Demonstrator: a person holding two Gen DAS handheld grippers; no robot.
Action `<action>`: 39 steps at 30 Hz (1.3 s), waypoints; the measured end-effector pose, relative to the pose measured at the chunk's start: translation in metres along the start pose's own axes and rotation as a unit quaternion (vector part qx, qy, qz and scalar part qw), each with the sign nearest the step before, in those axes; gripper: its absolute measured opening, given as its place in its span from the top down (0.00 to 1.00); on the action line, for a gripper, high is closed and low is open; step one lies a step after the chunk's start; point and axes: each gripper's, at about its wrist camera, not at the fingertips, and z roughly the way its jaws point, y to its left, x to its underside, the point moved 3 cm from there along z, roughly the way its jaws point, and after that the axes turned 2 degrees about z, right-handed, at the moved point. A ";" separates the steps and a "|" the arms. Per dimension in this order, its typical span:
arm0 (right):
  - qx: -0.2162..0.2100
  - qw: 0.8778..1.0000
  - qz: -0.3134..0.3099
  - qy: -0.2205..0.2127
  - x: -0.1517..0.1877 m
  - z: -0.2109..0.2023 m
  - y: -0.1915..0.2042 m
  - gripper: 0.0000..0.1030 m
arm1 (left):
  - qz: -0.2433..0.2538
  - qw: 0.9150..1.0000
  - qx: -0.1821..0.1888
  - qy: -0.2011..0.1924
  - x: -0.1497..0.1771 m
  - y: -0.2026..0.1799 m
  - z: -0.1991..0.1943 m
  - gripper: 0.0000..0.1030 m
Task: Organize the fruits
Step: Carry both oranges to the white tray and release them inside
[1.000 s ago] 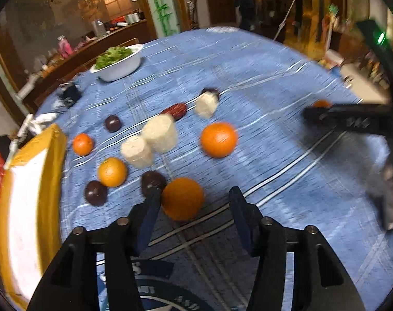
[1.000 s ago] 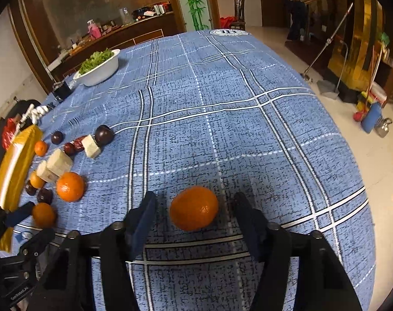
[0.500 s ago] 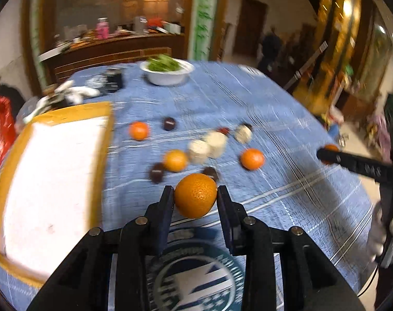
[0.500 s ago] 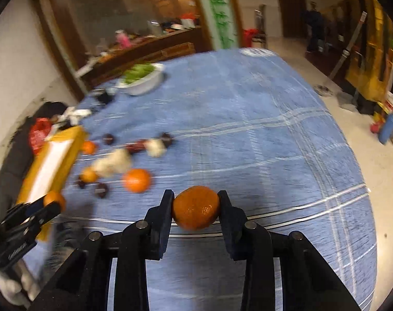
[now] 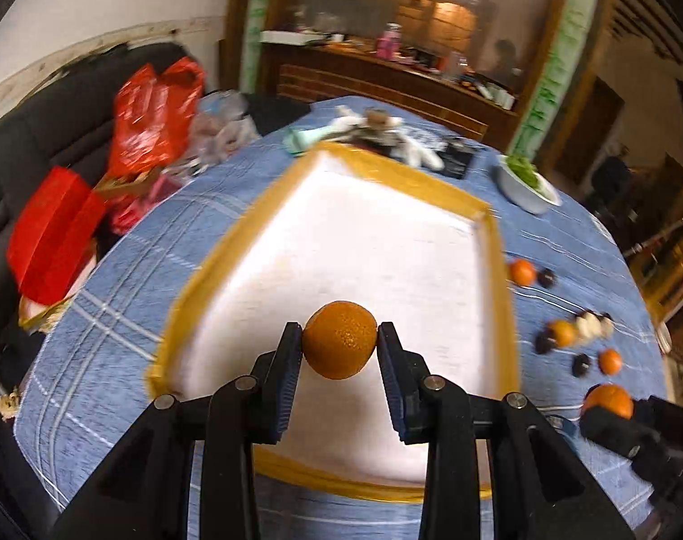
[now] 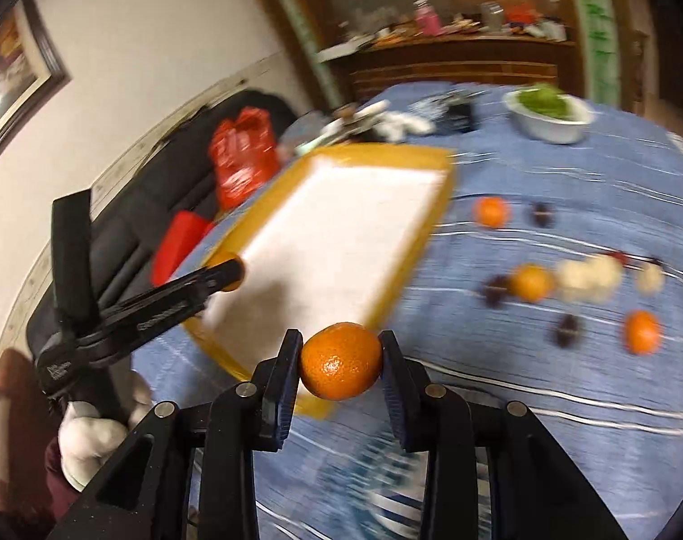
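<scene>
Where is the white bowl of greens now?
In the left wrist view, the white bowl of greens stands at the upper right, on the blue tablecloth beyond the yellow tray's far right corner.

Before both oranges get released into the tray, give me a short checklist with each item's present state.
1. Left gripper clamps its orange: ok.
2. Right gripper clamps its orange: ok.
3. Left orange over the tray: ok.
4. Right orange over the tray: not ok, it hangs at the near rim.
5. Tray floor free of fruit: ok.
6. Height above tray: cannot tell.
</scene>
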 end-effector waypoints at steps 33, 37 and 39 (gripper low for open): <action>0.310 0.932 0.072 -0.175 0.046 -0.219 -0.139 0.00 | 0.105 0.970 0.221 0.000 0.019 -0.151 -0.050 0.22; 0.310 0.931 0.104 -0.165 0.061 -0.219 -0.183 0.00 | 0.112 0.972 0.206 0.025 0.032 -0.165 -0.038 0.22; 0.290 0.937 0.121 -0.151 0.062 -0.202 -0.201 0.00 | 0.110 0.976 0.187 0.027 0.034 -0.162 -0.032 0.22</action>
